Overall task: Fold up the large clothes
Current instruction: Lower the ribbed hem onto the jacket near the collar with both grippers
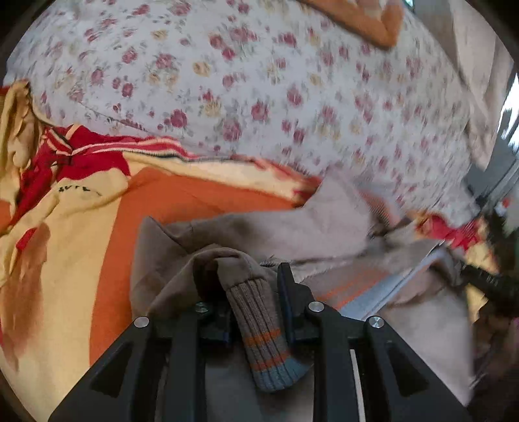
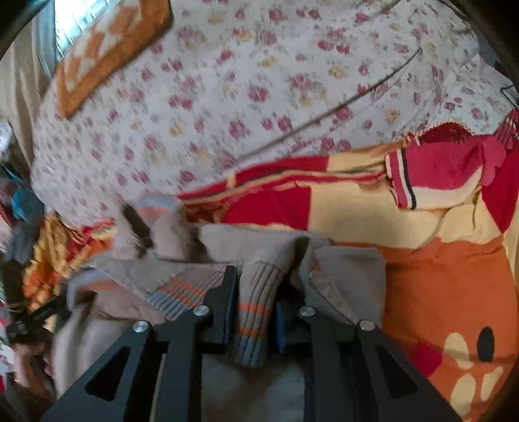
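A taupe jacket [image 1: 331,224] with ribbed cuffs striped orange and blue lies on a bed. My left gripper [image 1: 256,292] is shut on one ribbed cuff [image 1: 262,337], which hangs back between the jaws. My right gripper [image 2: 256,292] is shut on the other ribbed cuff [image 2: 256,318] of the jacket [image 2: 253,240]. The ribbed hem [image 2: 185,292] lies just left of it. The other gripper shows at the right edge of the left view [image 1: 493,285] and at the left edge of the right view [image 2: 35,318]. Both views are motion-blurred.
An orange, cream and red blanket [image 1: 81,233] lies under and beside the jacket [image 2: 438,276]. A floral sheet [image 1: 259,81] covers the bed beyond [image 2: 243,97]. An orange patterned cushion [image 2: 107,48] sits at the far end [image 1: 366,19].
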`<state>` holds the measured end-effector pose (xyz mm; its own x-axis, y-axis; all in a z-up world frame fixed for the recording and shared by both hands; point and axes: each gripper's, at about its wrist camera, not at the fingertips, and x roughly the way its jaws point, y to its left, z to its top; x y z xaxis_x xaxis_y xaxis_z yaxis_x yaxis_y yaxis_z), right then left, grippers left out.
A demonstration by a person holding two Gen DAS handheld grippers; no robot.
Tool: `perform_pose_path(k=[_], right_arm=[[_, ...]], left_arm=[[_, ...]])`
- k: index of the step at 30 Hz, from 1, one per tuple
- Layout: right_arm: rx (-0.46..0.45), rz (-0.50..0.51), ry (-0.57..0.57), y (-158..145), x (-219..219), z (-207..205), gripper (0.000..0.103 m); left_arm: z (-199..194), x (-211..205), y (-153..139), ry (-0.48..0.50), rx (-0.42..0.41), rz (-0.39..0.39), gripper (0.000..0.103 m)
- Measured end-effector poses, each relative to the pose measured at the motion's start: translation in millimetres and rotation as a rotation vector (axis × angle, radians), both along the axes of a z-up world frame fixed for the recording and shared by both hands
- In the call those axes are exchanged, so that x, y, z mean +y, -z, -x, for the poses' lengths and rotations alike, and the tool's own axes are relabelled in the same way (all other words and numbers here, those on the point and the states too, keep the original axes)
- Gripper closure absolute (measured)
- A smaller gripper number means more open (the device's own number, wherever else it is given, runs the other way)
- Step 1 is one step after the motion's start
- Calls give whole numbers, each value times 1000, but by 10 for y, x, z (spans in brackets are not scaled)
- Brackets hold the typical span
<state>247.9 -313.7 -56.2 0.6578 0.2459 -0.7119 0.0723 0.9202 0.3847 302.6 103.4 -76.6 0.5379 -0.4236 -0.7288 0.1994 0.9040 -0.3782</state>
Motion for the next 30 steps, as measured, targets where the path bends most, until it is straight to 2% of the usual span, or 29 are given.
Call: perform_pose_path(k=[3,6,7,10,13,17,23,24,25,27,30], right_arm=[[-110,-36,-2,-252,-32,180,78],[-170,-68,-18,-388,-53,259,74],[-176,-105,-33,-388,-68,255,69],[-141,-266,-40,-274,-151,188,51],[-73,-335,1,-109,-209,115,51],[-76,-336,21,-81,-219,113,51],[-107,-299,1,-154,-190,134,51],[-114,-314,4,-156,-206,138,51],[-119,-347,14,-145,-240,145,50],[-115,-404,29,-98,-299,148,49],[-78,-444,44,-23,-343,123,48]], left_arm=[[114,104,-252,-12,-95,59,92],[197,91,-368,0,-154,44,91],[199,70,-379,4,-158,38,90],[135,23,-294,24,-113,47,85],[74,3,-174,32,-49,47,81],[73,16,-168,23,-44,50,80],[37,89,-183,24,-30,110,76],[19,108,-170,33,-15,143,67],[-11,138,-137,50,16,205,53],[-48,193,-85,61,61,297,39],[-53,251,-93,23,63,303,33]])
